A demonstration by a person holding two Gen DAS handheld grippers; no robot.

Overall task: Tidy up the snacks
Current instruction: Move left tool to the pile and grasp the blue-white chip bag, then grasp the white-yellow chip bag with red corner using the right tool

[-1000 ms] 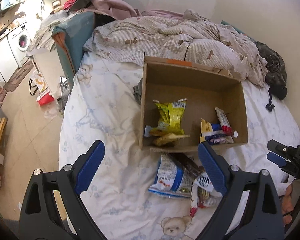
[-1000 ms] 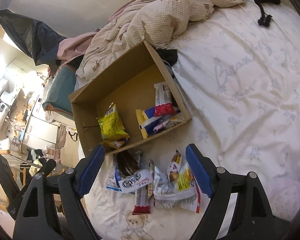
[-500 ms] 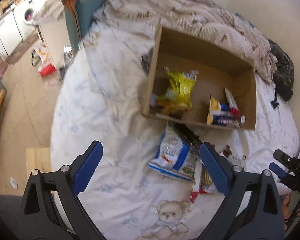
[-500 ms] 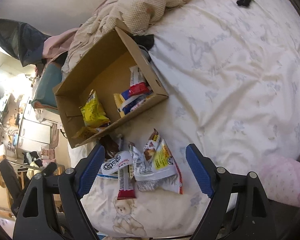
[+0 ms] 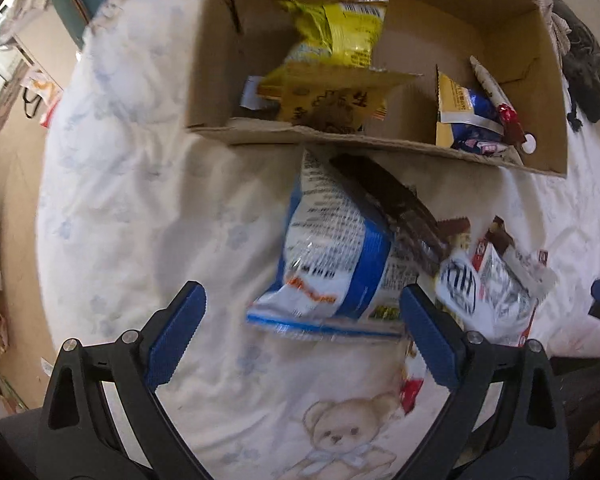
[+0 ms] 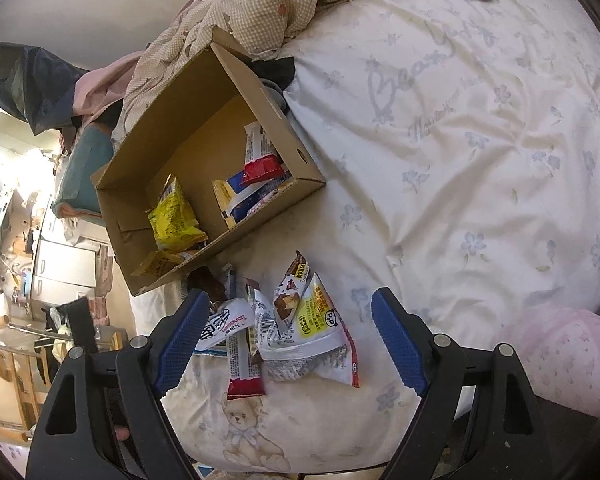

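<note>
A cardboard box (image 5: 556, 92) (image 6: 296, 148) lies on the bed with a yellow snack bag (image 5: 340, 28) (image 6: 172, 216) and several small packs (image 5: 468, 116) inside. In front of it a pile of loose snacks lies on the sheet: a white-and-blue bag (image 5: 332, 256), a dark brown bar (image 5: 396, 204), white wrappers (image 5: 496, 284) (image 6: 312, 332). My left gripper (image 5: 300, 332) hangs open just above the white-and-blue bag, its pads either side of the bag's near end, nothing gripped. My right gripper (image 6: 290, 336) is open over the same pile, holding nothing.
A rumpled checked quilt (image 6: 268, 12) lies behind the box. The bear-print sheet (image 6: 480, 128) spreads wide to the right. A pink pillow (image 6: 560, 352) sits at the bed's near right edge. The floor and furniture (image 6: 40, 264) lie off the bed's left side.
My left gripper has dropped and tipped downward toward the snack pile, so the box and white-and-blue bag look much larger. The right gripper sank a little; both stayed open.
</note>
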